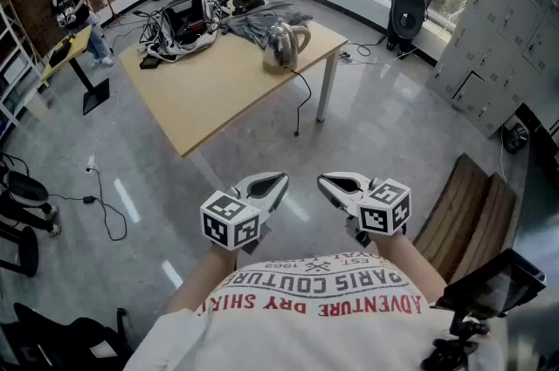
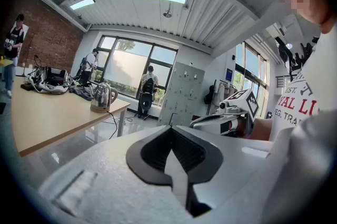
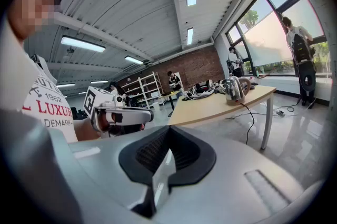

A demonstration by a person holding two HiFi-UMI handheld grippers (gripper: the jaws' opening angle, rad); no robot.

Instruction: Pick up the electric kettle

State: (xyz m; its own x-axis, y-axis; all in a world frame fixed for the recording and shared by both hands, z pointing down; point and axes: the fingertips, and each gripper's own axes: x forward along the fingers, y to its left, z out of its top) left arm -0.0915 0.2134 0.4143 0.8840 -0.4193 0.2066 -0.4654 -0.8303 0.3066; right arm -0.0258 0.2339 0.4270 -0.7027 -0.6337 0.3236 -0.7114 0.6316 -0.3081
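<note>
With the left gripper [image 1: 279,180] and right gripper [image 1: 324,180] both closed and empty, the kettle [image 1: 284,46] at twelve o'clock could snag on its cord [image 1: 305,103] when lifted.

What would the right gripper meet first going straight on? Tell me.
Probably the near end of the wooden table: the shut right gripper lines up with it, the left gripper off to the side. Depth is unclear; tilted slightly down, it might reach the floor first.

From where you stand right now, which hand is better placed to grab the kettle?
Right, only slightly. The left gripper and right gripper are both shut, empty and far from the table. The kettle has its handle turned toward the right side, so the right one likely meets it more directly.
</note>
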